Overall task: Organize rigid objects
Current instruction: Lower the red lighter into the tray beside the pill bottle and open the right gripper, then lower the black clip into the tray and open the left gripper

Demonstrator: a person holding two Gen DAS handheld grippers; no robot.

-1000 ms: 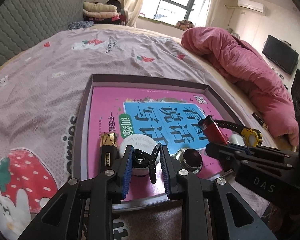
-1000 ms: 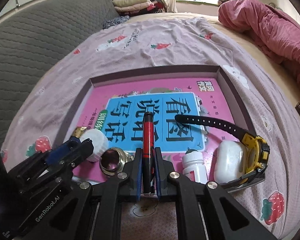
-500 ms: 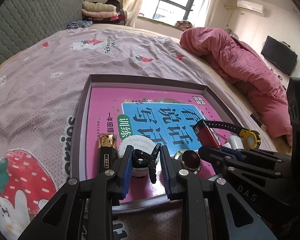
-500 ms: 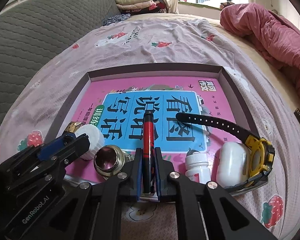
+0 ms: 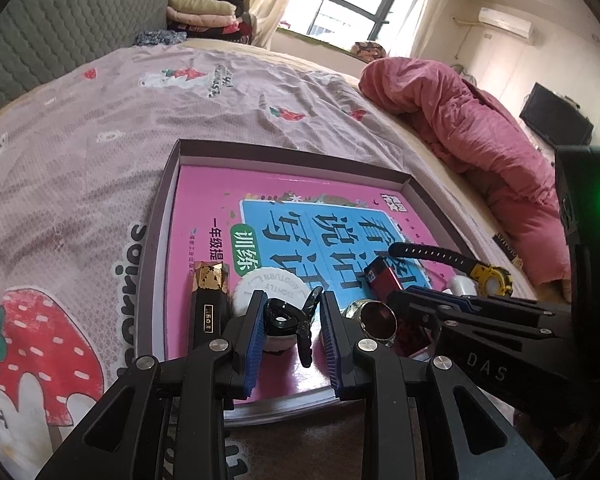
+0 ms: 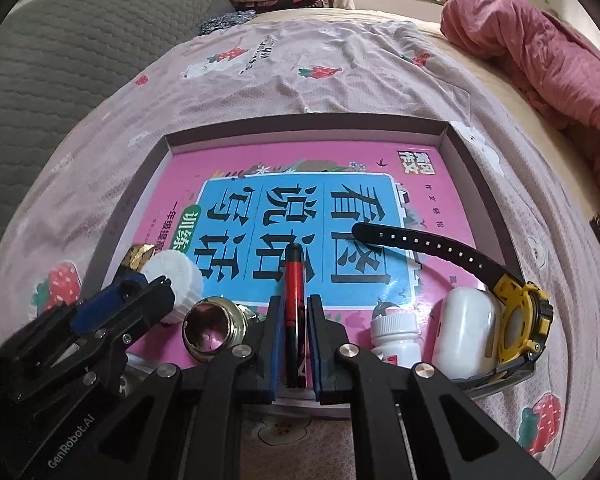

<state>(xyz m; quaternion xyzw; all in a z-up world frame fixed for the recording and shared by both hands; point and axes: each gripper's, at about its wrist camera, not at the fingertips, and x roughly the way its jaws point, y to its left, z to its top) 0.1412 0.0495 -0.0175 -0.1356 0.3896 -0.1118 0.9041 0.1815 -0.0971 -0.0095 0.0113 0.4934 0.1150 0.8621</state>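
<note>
A shallow box tray [image 5: 168, 184] [image 6: 476, 184] lies on the bed with a pink book [image 5: 204, 216] [image 6: 432, 164] in it. My left gripper [image 5: 290, 324] is shut on a black hair clip [image 5: 286, 318] just above the tray's near edge. My right gripper [image 6: 294, 336] is shut on a red and black lighter [image 6: 294, 300] [image 5: 382, 278], held low over the book. In the tray lie a white cap [image 5: 270, 292] [image 6: 176, 276], a gold-topped black tube [image 5: 210, 296], a metal ring fitting [image 5: 374, 316] [image 6: 210, 328], a small white bottle [image 6: 394, 334], a white earbud case [image 6: 466, 328] and a yellow watch [image 6: 520, 320] [image 5: 490, 280].
The bed has a lilac strawberry-print sheet [image 5: 80, 152] [image 6: 300, 60]. A bunched pink quilt [image 5: 460, 120] [image 6: 540, 40] lies at the right. A grey padded headboard [image 6: 60, 48] is at the left. Folded clothes [image 5: 204, 10] sit at the far end.
Both grippers have eased slightly back and lower toward the tray's near edge, each still holding its object. The objects in the tray have not moved.
</note>
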